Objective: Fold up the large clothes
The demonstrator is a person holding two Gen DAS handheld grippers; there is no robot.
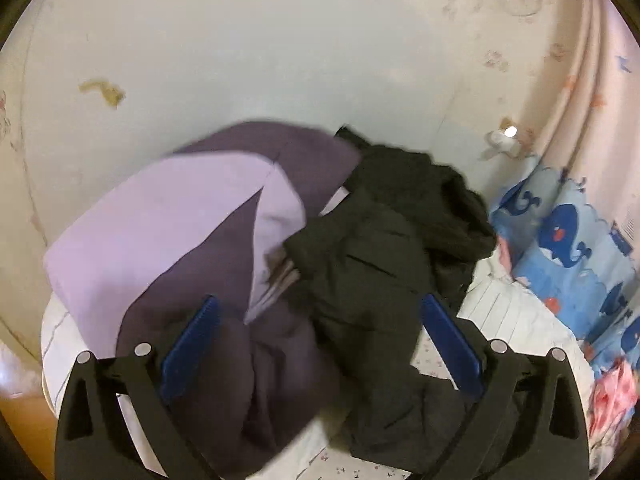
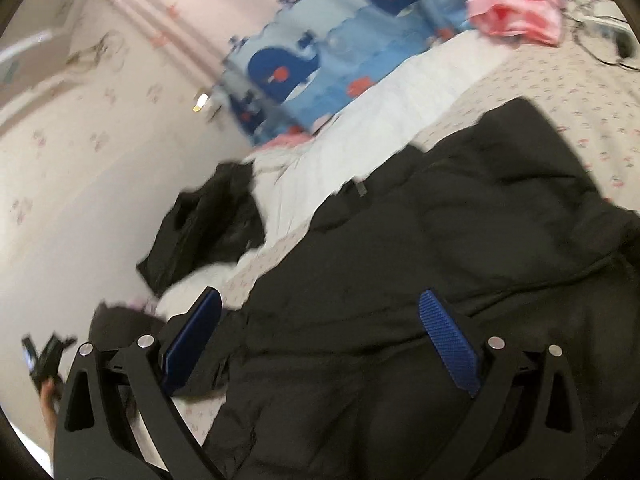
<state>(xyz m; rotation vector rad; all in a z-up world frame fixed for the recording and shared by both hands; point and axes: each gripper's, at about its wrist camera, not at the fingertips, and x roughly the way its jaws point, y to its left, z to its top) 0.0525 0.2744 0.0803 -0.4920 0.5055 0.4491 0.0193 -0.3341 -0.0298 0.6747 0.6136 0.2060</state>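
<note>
In the left wrist view a purple garment (image 1: pixel 200 248) with a lighter lilac panel lies crumpled on the bed beside a crumpled black garment (image 1: pixel 380 248). My left gripper (image 1: pixel 320 320) is open above both, with nothing between its blue pads (image 1: pixel 192 348). In the right wrist view a large black padded coat (image 2: pixel 440 260) is spread over the bed. My right gripper (image 2: pixel 320 320) is open just above it, empty. A smaller black garment (image 2: pixel 208 228) lies further off near the wall.
The bed sheet (image 2: pixel 560 92) is white with small flowers. A blue whale-print quilt (image 2: pixel 328 60) and a pink cloth (image 2: pixel 516 4) lie at the far side. A wall (image 1: pixel 260 52) with stains runs along the bed. Cables (image 2: pixel 600 36) lie at the far right.
</note>
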